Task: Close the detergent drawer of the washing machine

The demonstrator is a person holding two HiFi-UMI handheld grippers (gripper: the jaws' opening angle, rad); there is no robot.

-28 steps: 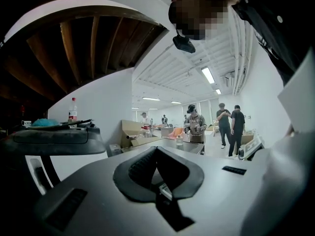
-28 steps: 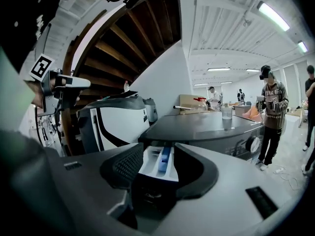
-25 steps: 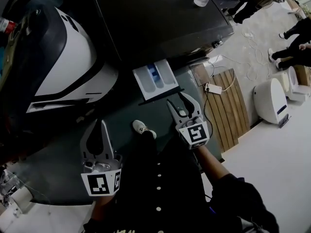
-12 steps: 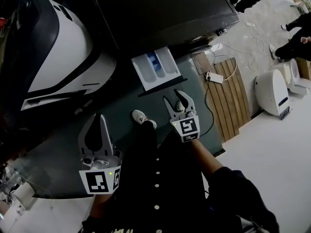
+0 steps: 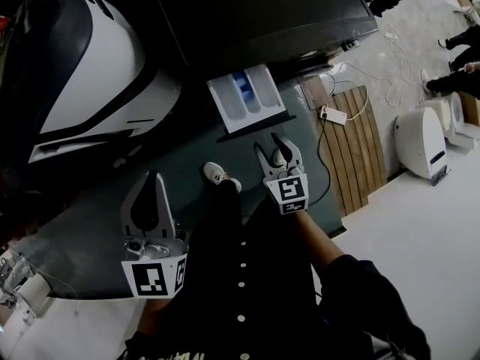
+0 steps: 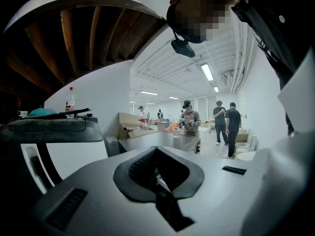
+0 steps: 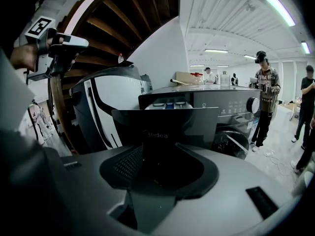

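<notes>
The detergent drawer (image 5: pixel 247 105) is seen pulled out of the washing machine (image 5: pixel 255 21), with its white and blue compartments exposed, so the closing is judged not yet done. The right gripper (image 5: pixel 274 150) is held level with the drawer's dark front panel and aimed straight at it, a pose judged to be chosen so that a push along the gripper's own line would slide the drawer home. Its jaws are seen a little apart, and nothing is gripped between them; no grasp is judged to be needed for a push. In the right gripper view the panel is found directly ahead of the jaw tips, close to them and filling the gap between them. Contact cannot be confirmed.

The left gripper (image 5: pixel 152 193) is held low and back, well apart from the drawer, which lies ahead of it and off to its right. Its jaws are pressed together on nothing, and it is judged to be parked out of the way.
</notes>
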